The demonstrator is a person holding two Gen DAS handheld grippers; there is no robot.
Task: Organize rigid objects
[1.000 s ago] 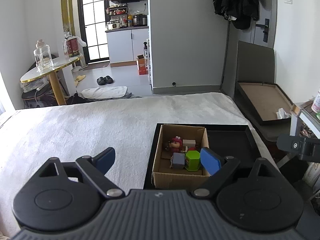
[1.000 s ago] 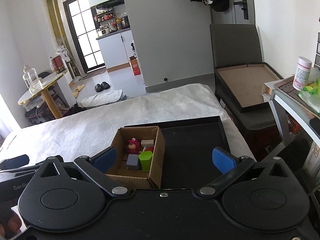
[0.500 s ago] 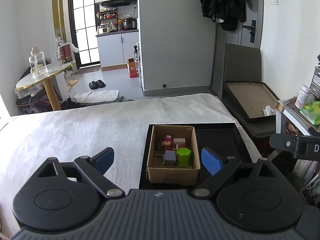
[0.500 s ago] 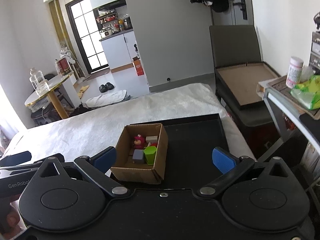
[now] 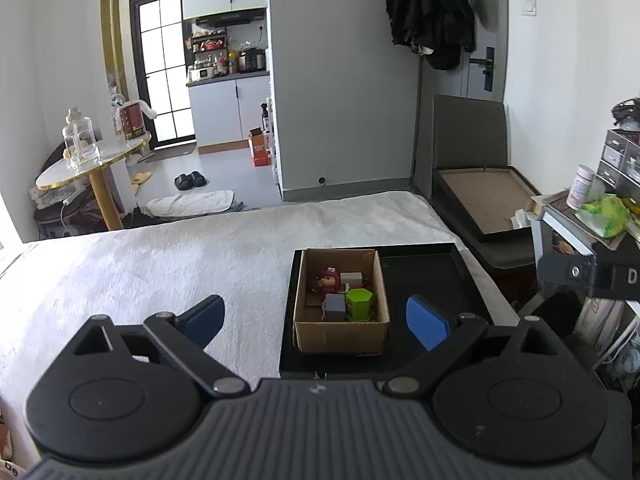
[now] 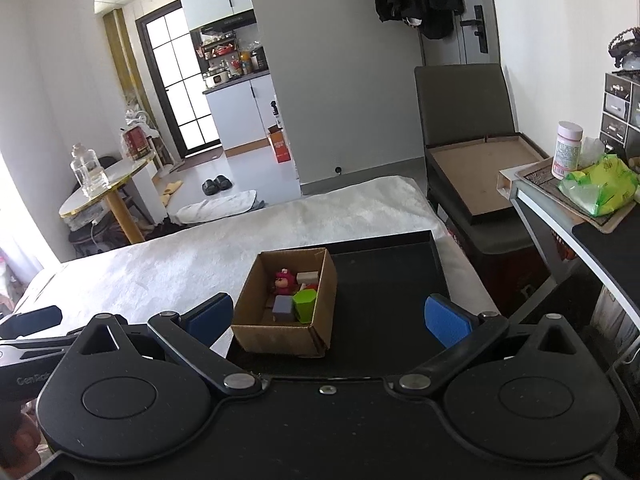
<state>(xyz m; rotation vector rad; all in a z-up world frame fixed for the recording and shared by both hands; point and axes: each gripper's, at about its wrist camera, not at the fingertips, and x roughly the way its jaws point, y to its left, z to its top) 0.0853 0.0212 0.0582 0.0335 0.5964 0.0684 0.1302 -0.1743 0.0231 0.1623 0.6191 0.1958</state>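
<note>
Both tools have pulled back and risen over the last second, so the cardboard box (image 5: 340, 304) now sits smaller and farther off in both wrist views, apart from every pad. The left tool (image 5: 316, 318) hangs with its jaws spread wide and nothing between them; the right tool (image 6: 326, 316) is just as wide and just as empty. The box stands at the left end of the black tray (image 5: 424, 276) on the white bed (image 5: 160, 264), and inside it lie the green hexagonal block (image 5: 359, 304), a grey cube (image 5: 335, 307), the red-pink figurine (image 5: 328, 279) and a pale block (image 5: 352, 278) (a red piece may be tucked beside them, too hidden to tell). The retreat, with no loose toys visible on the bed, suggests the sorting is finished or nearly so
</note>
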